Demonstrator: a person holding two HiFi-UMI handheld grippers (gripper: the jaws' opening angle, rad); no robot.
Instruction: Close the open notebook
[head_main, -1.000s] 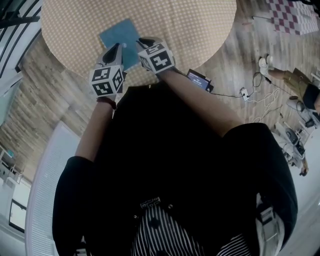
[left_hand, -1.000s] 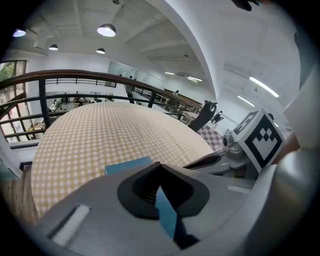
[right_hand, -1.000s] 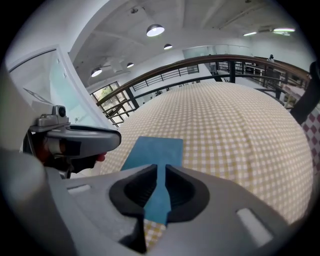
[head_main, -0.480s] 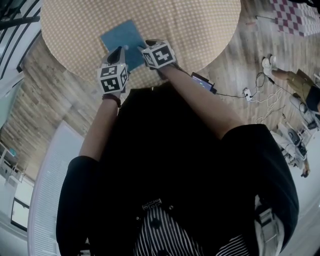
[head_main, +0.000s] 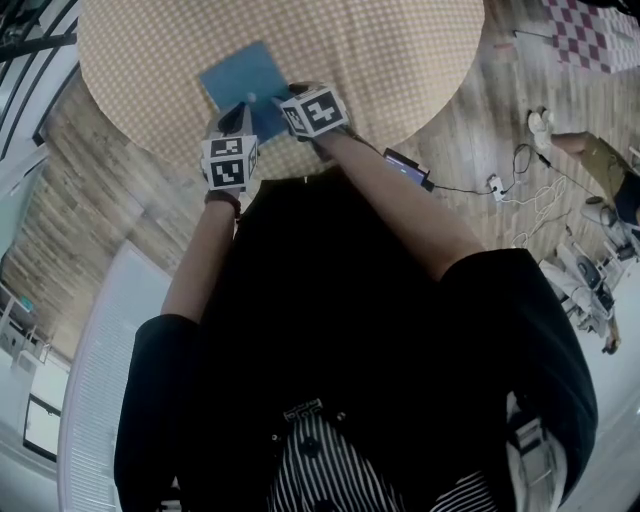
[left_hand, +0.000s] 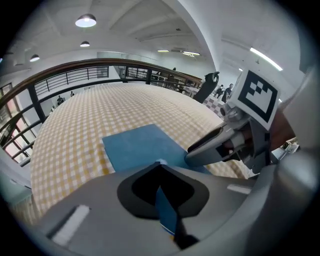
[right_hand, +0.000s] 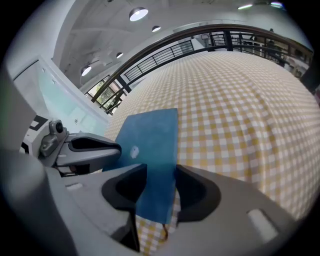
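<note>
**Closed notebook on the worktop, both tools above it.** A blue rectangular notebook (head_main: 243, 78) lies flat and closed on the round worktop covered in yellow-and-white checked cloth (head_main: 380, 60), near the edge closest to the person.

The left tool (head_main: 239, 108) has its tips over the notebook's near left edge. Its jaws are drawn together, leaving only a thin slit between the black pads through which a sliver of blue shows.

The right tool (head_main: 276, 98) has its tips over the near right part of the cover. Its jaws are parted and clamp nothing, and blue cover fills the gap between them. Whether either tool touches the cover cannot be told.

The tips of the two tools lie close together beside a small pale mark (right_hand: 134, 151) on the cover. A wood-plank floor (head_main: 110, 190) surrounds the worktop.
</note>
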